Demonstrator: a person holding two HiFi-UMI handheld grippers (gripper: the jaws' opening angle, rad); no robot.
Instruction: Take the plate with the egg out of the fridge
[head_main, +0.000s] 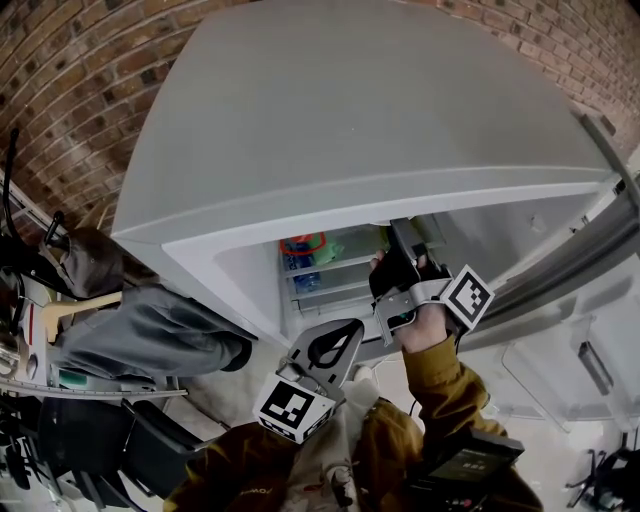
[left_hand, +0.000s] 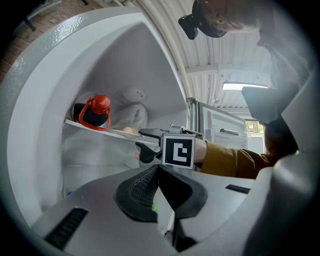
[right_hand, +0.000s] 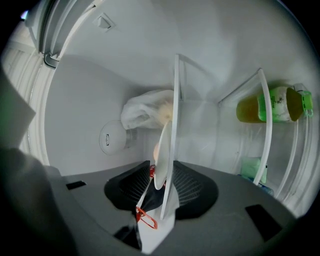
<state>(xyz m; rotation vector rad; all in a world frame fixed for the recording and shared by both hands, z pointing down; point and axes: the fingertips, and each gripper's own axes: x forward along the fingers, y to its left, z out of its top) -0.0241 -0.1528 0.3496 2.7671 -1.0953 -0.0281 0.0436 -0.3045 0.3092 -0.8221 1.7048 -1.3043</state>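
Clearly the right claw (right_hand: 162, 191) is reaching into the fridge (head_main: 350, 120), spread and straddling the near rim of the plate (right_hand: 160, 165) lying on the shelf (right_hand: 176, 90); the left claw (left_hand: 159, 196), pressed together, is hanging outside.

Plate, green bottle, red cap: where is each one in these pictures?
Plate (right_hand: 161, 162), right gripper view, its thin white edge.
Green bottle (right_hand: 248, 110), right gripper view, its body.
Red cap (left_hand: 101, 103), left gripper view, its middle.

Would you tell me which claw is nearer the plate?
Right. The right claw, open, straddles the plate rim; the left claw sits outside the fridge, shut.
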